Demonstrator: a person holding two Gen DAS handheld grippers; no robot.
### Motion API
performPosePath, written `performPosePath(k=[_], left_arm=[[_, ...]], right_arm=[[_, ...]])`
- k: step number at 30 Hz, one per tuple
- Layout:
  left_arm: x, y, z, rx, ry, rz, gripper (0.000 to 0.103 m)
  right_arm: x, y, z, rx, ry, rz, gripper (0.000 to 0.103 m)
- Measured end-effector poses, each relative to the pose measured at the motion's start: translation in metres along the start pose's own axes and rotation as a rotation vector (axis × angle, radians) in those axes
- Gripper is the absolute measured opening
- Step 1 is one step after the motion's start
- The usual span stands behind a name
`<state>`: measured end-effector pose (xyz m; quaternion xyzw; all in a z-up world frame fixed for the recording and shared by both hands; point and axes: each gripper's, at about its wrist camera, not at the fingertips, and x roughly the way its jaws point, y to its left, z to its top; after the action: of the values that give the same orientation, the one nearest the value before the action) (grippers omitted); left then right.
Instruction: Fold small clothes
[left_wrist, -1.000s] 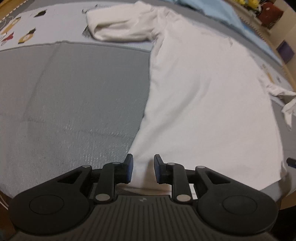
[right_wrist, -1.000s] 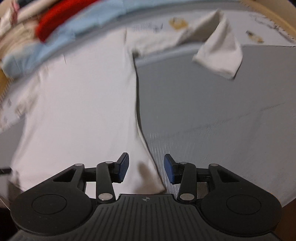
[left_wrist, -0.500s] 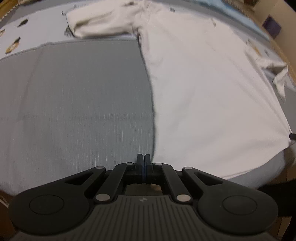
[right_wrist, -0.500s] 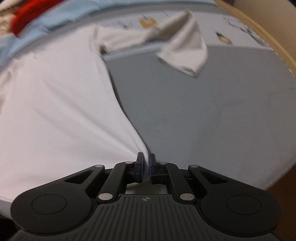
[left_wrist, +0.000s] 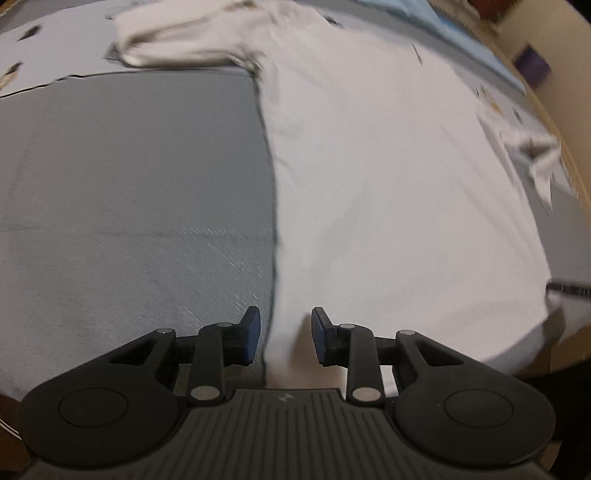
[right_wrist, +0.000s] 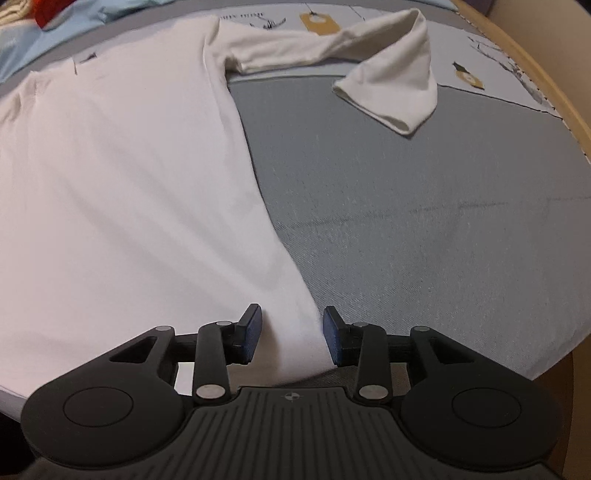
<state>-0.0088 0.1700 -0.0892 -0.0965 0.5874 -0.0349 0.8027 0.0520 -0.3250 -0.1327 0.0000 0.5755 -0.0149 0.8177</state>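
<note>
A white long-sleeved shirt (left_wrist: 388, 177) lies flat on a grey mat (left_wrist: 129, 206), hem towards me. My left gripper (left_wrist: 285, 334) hovers over the hem's left corner; its jaws are opening, with the cloth edge lying loose between the pads. My right gripper (right_wrist: 291, 330) is at the shirt's (right_wrist: 122, 192) other hem corner, its jaws also opening around a ridge of cloth that they no longer pinch. The left sleeve (left_wrist: 177, 40) is folded at the far left. The right sleeve (right_wrist: 391, 85) doubles back onto the grey mat (right_wrist: 424, 229).
A pale printed sheet (right_wrist: 491, 62) borders the far side of the mat. Light blue fabric (right_wrist: 22, 44) and a red garment (right_wrist: 44, 11) lie beyond the shirt. A wooden table rim (right_wrist: 546, 88) curves along the right. The mat's front edge is close under both grippers.
Both grippers closed on the hem corners half a second ago and have opened again. The shirt's side edges now run straighter. The left gripper shifted sideways a little.
</note>
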Motion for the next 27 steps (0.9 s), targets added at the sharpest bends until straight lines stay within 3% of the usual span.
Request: performPosePath(k=[1,2,3,4,6,7,8,10,13,15,18,21,23,24,25,27], left_arm=[[0.004,-0.005,-0.004,0.025,0.01,0.01,0.027],[0.008,-0.009,-0.005,0.05,0.021,0.026,0.012],[0.012,-0.01,-0.005,0.071,0.03,0.04,0.005],[0.013,-0.009,-0.005,0.089,0.031,0.051,0.002],[0.006,-0.01,-0.005,0.107,0.007,0.09,0.001],[0.003,-0.01,-0.01,0.117,-0.008,0.13,0.001],[0.001,-0.009,-0.01,0.122,-0.016,0.165,0.001],[0.001,-0.006,-0.013,0.126,0.001,0.189,0.001],[0.006,-0.011,-0.017,0.165,0.028,0.202,0.003],[-0.003,-0.015,-0.014,0.163,-0.044,0.212,0.006],[-0.017,-0.023,-0.008,0.169,-0.157,0.164,0.008],[-0.006,-0.027,-0.009,0.175,-0.108,0.141,0.008],[0.015,-0.03,-0.012,0.182,0.002,0.16,0.011],[0.023,-0.031,-0.014,0.195,0.038,0.177,0.011],[0.023,-0.033,-0.015,0.211,0.028,0.184,0.011],[0.015,-0.035,-0.016,0.216,-0.013,0.176,0.015]], right_arm=[[0.003,-0.001,0.001,0.003,0.004,-0.003,0.039],[0.004,-0.001,0.001,0.008,0.009,-0.003,0.039],[0.0,-0.002,-0.002,0.01,0.013,-0.004,0.039],[0.001,-0.001,-0.002,0.008,0.018,-0.006,0.039],[0.003,0.003,-0.002,-0.01,0.031,0.0,0.031],[0.003,0.006,-0.004,-0.018,0.033,0.014,0.007],[0.004,0.007,-0.004,-0.021,0.035,0.03,0.0],[0.0,0.009,-0.007,-0.024,0.054,0.046,0.0],[-0.001,0.014,-0.011,-0.037,0.063,-0.008,0.001],[-0.004,0.013,-0.008,-0.02,0.048,-0.019,0.003],[-0.028,0.016,-0.003,-0.011,-0.1,0.017,0.008],[-0.039,0.028,0.0,-0.068,-0.186,0.065,0.028],[-0.021,0.038,-0.002,-0.112,-0.093,0.093,0.046],[-0.007,0.044,-0.005,-0.138,-0.011,0.103,0.046],[0.002,0.05,-0.008,-0.163,0.044,0.094,0.046],[0.0,0.062,-0.007,-0.217,0.012,0.058,0.046]])
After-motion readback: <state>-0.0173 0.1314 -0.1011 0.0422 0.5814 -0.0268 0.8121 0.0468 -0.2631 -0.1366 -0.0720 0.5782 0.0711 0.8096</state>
